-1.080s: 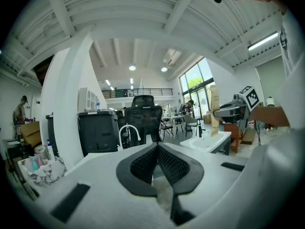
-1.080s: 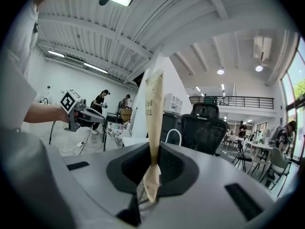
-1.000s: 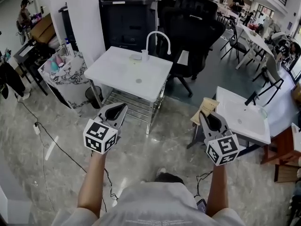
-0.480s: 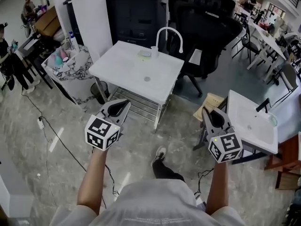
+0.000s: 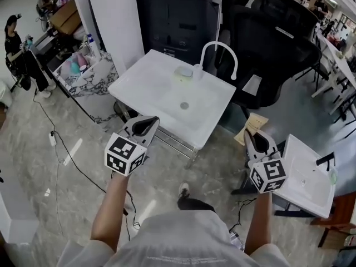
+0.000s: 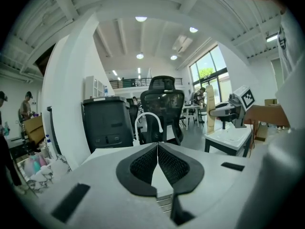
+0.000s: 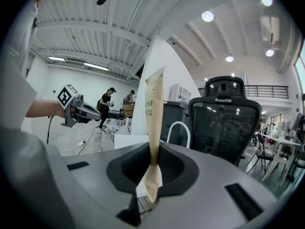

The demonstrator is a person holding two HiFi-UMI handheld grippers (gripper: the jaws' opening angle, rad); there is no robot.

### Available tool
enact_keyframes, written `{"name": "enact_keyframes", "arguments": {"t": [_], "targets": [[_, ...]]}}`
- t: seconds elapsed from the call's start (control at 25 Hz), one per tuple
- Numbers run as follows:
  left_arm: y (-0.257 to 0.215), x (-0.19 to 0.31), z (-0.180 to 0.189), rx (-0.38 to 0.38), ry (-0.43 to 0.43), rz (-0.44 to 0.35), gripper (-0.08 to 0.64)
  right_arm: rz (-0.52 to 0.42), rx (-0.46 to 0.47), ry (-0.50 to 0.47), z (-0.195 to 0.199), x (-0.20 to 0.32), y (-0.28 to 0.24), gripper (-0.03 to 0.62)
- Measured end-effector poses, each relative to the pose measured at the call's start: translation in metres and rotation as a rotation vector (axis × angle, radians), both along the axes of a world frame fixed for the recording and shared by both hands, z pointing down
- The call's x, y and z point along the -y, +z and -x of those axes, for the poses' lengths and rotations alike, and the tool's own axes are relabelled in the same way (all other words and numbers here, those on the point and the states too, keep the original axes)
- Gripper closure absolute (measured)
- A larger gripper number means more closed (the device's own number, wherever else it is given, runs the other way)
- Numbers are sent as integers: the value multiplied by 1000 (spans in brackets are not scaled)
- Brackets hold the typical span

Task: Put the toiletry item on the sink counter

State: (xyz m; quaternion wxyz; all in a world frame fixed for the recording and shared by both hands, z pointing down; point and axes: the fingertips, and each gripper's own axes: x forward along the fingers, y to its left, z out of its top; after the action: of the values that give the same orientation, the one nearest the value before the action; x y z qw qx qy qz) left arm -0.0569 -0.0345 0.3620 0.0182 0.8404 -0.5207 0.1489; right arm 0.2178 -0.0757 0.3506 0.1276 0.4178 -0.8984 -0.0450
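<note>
One item in hand: a flat tan paper packet [image 7: 153,123], printed lettering only partly readable ("TOO…/BRU…"), so probably a sleeved toothbrush.

Right gripper [image 7: 152,162]: jaws nearly together, pads pressed on the packet's flat faces near its lower end. Long part stands upright above the jaws; the short tail below the pads looks creased.

Left gripper [image 6: 157,149]: jaws closed tip to tip, nothing between them.

Location: packet [image 5: 253,124] is carried in the air over the floor, well apart from the white sink counter [image 5: 146,88] with the arched faucet [image 5: 220,50] ahead and to the left. A second white basin [image 5: 305,178] sits just beside the right gripper [image 5: 253,138] in the head view.

Handling, judged:
- Very light; no load on the grip.
- Paper skin is soft, crumples and may tear if squeezed hard.
- Contents likely stiff lengthwise, so it should not droop.
- Smooth paper could slide between the pads.
- An end grip leaves a long lever; a hold nearer the middle, on the flat faces, would be steadier.
- Lay it down flat, since it would not stand on edge.
</note>
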Motion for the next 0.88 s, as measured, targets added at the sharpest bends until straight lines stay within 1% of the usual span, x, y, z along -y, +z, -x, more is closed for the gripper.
{"name": "enact_keyframes", "arguments": {"t": [0.16,0.28,0.52,0.68,0.88], "targets": [[-3,48,11,10,-36,3,549,13,3,-27,13,61,6,555],[-3,77,12,19,-44,7,549,15,-3,-31,20,99,10,555],[11,115,24,4,-51,40,549,47,-14,-40,40,145,27,554],[25,146,35,0,-10,77,549,91,-36,-32,59,163,43,554],[35,203,53,-7,68,104,549,130,-84,30,77,197,58,552]]}}
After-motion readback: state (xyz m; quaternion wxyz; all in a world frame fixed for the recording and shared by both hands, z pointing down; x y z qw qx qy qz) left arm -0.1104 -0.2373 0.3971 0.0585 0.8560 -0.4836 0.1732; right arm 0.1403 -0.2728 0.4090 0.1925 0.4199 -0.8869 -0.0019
